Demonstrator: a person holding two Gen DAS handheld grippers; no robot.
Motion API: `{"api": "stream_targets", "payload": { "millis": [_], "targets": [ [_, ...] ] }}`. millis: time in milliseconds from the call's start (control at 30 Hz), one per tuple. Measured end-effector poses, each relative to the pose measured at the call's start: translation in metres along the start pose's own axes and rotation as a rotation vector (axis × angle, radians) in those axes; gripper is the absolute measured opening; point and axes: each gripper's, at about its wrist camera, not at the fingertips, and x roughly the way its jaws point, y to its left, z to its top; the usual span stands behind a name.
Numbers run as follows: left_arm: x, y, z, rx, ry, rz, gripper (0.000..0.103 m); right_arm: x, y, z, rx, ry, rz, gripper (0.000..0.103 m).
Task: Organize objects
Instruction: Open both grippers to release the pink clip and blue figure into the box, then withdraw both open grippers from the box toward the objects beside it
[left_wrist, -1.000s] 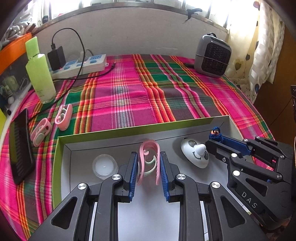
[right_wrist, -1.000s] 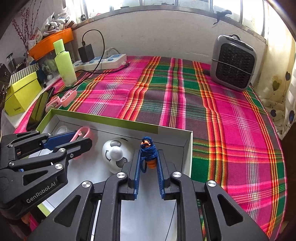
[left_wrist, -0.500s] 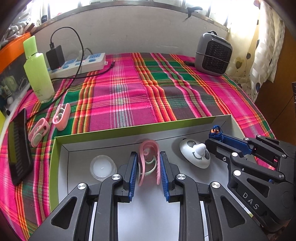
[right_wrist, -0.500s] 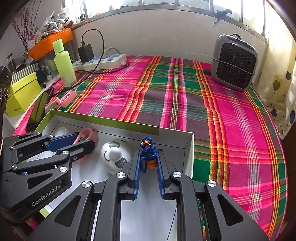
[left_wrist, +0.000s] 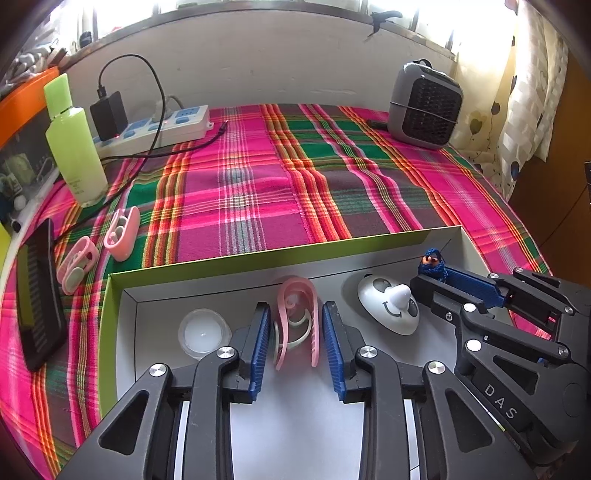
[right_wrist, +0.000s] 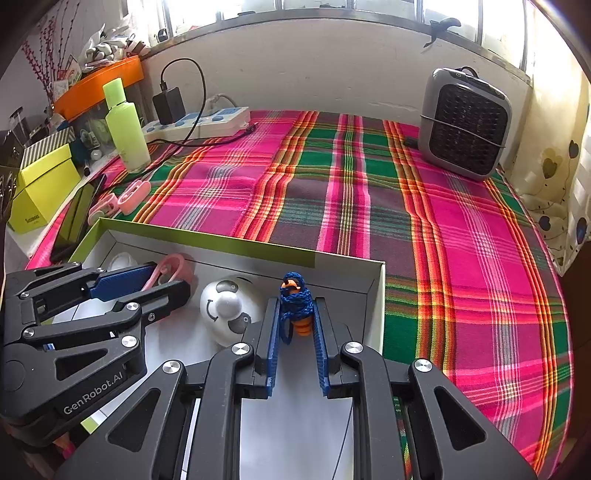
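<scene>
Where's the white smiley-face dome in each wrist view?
Left wrist: white smiley-face dome sits right of centre in the box, between the left gripper and right gripper.
Right wrist: the dome sits left of centre, just left of the right gripper's fingers.
Shared landmark: grey fan heater, far right on the plaid cloth.

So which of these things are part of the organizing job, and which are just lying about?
In the job:
- box
- pink clip in left gripper
- blue-and-orange figure in right gripper
- smiley dome
- white puck
- two pink clips outside

Lying about:
- green bottle
- power strip
- heater
- phone
</scene>
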Motion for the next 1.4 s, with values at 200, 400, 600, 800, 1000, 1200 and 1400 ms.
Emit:
{"api": "stream_targets", "payload": {
  "millis": [200, 400, 600, 800, 1000, 1200, 1400],
  "targets": [
    [-0.003, 0.001, -0.002, -0.011, -0.002, 0.005, 0.030, -0.001, 0.002, -0.001, -0.005, -0.005, 0.001, 0.022],
    [-0.008, 0.002, -0.002, -0.020, -0.013, 0.003, 0.031, -0.005, 0.004, -0.001, -0.012, -0.016, 0.003, 0.036],
    [-0.010, 0.002, -0.002, -0.022, -0.012, 0.004, 0.031, -0.007, 0.003, -0.001, -0.008, -0.017, -0.006, 0.036],
    [-0.016, 0.003, -0.004, -0.026, -0.021, 0.002, 0.031, -0.012, 0.004, -0.001, -0.008, -0.026, -0.010, 0.036],
    [-0.026, 0.003, -0.009, -0.028, -0.034, 0.008, 0.031, -0.020, 0.005, -0.003, 0.002, -0.039, -0.010, 0.036],
    [-0.039, 0.003, -0.013, -0.029, -0.059, 0.012, 0.031, -0.029, 0.006, -0.009, 0.016, -0.047, -0.008, 0.036],
    [-0.052, 0.003, -0.021, -0.035, -0.074, 0.006, 0.031, -0.043, 0.010, -0.016, 0.016, -0.069, -0.012, 0.036]
  ]
}}
